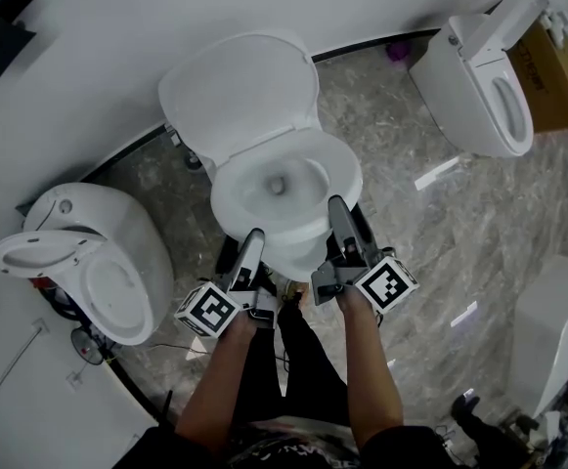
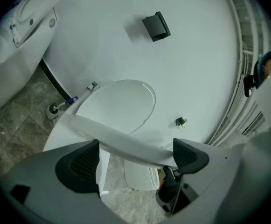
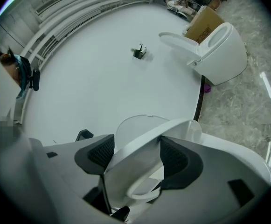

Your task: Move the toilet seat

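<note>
Toilet seat [image 1: 342,169] tilted partway up over middle bowl, short of raised lid [image 1: 240,91]. My right gripper [image 1: 337,206] pinches front rim, likely carrying lift. My left gripper [image 1: 254,237] spread, rim lying across jaws, seemingly propping for balance.

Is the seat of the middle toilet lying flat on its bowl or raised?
Raised partway: in the left gripper view the toilet seat slants clear of the bowl, with floor visible beneath it.

Grey marbled floor [image 1: 430,252] carries three white toilets [image 1: 274,193] and, seemingly, a cardboard box [image 1: 549,76].
</note>
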`<state>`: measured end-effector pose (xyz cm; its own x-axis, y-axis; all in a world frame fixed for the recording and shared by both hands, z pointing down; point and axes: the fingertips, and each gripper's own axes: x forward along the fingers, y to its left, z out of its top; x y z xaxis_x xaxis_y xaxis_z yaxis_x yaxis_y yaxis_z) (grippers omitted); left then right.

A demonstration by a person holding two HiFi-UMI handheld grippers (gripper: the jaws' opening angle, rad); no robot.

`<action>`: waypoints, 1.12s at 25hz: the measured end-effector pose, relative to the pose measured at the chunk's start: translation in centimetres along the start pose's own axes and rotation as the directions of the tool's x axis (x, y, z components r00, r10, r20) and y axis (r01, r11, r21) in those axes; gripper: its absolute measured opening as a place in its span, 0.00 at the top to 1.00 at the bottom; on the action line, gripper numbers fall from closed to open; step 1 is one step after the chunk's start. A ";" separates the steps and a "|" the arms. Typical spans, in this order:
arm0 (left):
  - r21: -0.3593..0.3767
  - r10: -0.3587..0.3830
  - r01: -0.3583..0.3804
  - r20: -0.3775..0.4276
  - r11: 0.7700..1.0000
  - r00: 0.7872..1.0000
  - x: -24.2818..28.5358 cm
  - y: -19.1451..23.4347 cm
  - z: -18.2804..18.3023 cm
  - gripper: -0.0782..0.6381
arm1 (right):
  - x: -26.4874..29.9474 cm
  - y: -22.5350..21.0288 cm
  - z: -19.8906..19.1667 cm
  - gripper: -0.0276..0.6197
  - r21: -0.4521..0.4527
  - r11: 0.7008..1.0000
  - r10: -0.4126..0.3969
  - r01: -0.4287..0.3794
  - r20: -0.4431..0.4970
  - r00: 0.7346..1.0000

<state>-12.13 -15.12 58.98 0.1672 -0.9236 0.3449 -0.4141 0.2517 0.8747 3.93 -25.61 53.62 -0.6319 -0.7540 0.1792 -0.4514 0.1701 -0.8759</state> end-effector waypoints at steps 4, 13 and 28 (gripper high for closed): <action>-0.023 -0.013 0.013 0.020 1.000 1.000 0.7 -1.0 1.7 0.18 | 1.7 1.4 0.6 0.49 -0.002 1.000 0.029 -0.029 0.019 0.999; -0.017 -0.053 0.053 0.050 0.998 0.997 2.6 -2.7 5.5 0.18 | 5.9 4.0 1.8 0.49 -0.006 0.999 0.051 -0.051 0.059 0.997; 0.032 -0.117 0.115 0.076 0.993 0.990 5.9 -3.8 9.9 0.19 | 11.2 6.0 3.1 0.48 -0.023 0.995 0.104 -0.102 0.154 0.983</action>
<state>-18.40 -24.41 54.39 0.1462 -0.9659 0.2135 -0.4205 0.1347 0.8973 -3.94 -35.03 49.00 -0.5707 -0.8210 0.0159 -0.3995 0.2606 -0.8789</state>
